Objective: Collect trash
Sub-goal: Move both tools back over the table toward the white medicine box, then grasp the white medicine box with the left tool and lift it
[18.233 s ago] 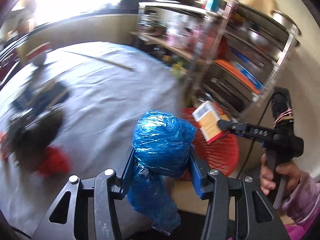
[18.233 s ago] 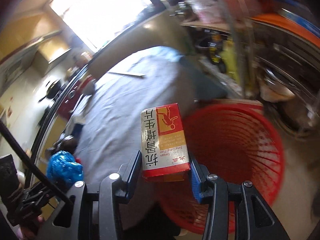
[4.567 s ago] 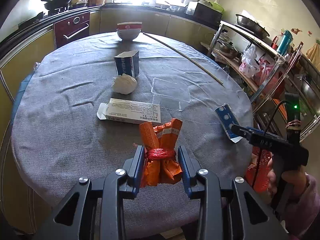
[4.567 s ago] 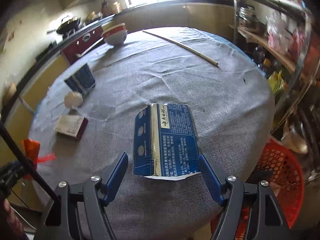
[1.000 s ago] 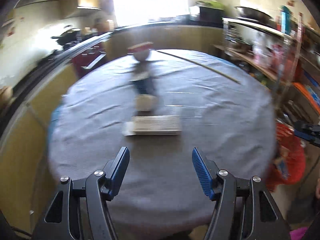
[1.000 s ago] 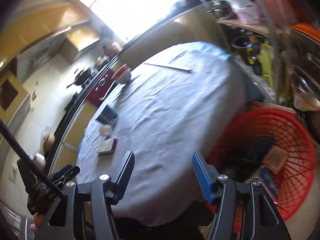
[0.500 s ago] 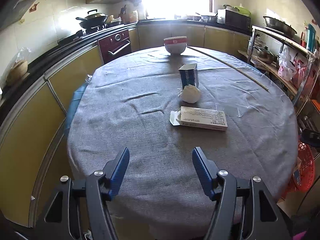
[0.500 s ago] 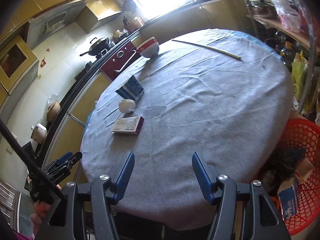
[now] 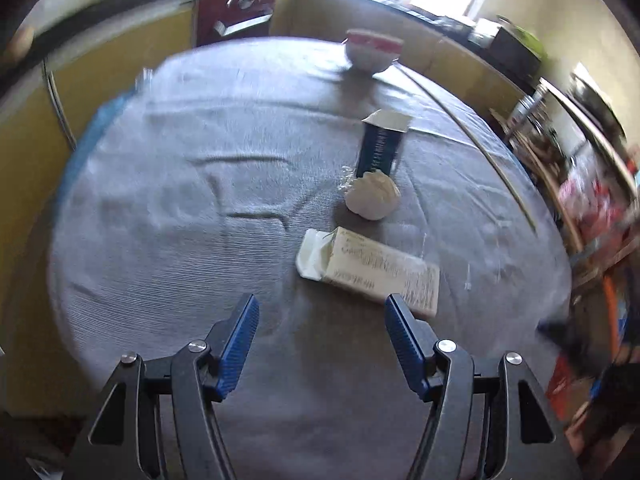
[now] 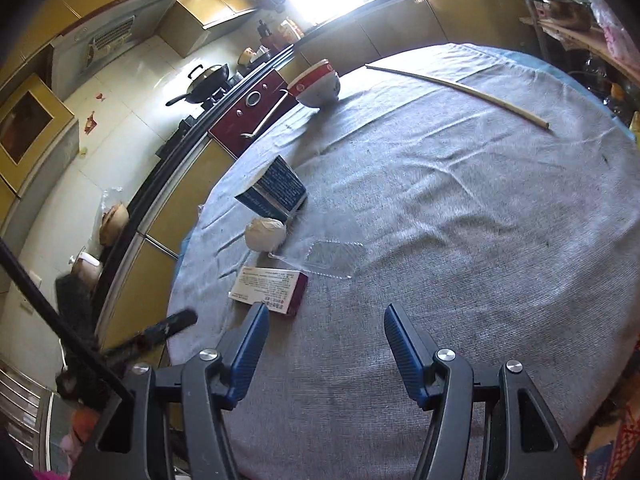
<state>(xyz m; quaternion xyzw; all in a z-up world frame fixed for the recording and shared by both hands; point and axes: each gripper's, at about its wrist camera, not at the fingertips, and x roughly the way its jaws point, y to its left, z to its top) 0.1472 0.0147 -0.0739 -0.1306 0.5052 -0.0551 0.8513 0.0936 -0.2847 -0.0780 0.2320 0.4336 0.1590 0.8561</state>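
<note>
A flat white medicine box (image 9: 372,270) lies on the grey round table (image 9: 180,220), just ahead and right of my open, empty left gripper (image 9: 320,320). Behind it sit a crumpled white paper ball (image 9: 372,200) and an upright dark blue carton (image 9: 380,148). In the right wrist view the same box (image 10: 270,290), ball (image 10: 265,233) and blue carton (image 10: 276,192) lie ahead left of my open, empty right gripper (image 10: 322,324). A clear plastic lid (image 10: 332,258) lies flat beside the box. The left gripper (image 10: 160,332) shows at the table's left edge.
A red and white bowl (image 10: 316,82) stands at the table's far edge, with a long thin stick (image 10: 456,90) to its right. Yellow cabinets and a stove run along the back. A metal shelf rack (image 9: 592,184) stands at the right.
My left gripper has moved forward over the table, closer to the white box. My right gripper has also moved in toward the table. Both stay open and empty.
</note>
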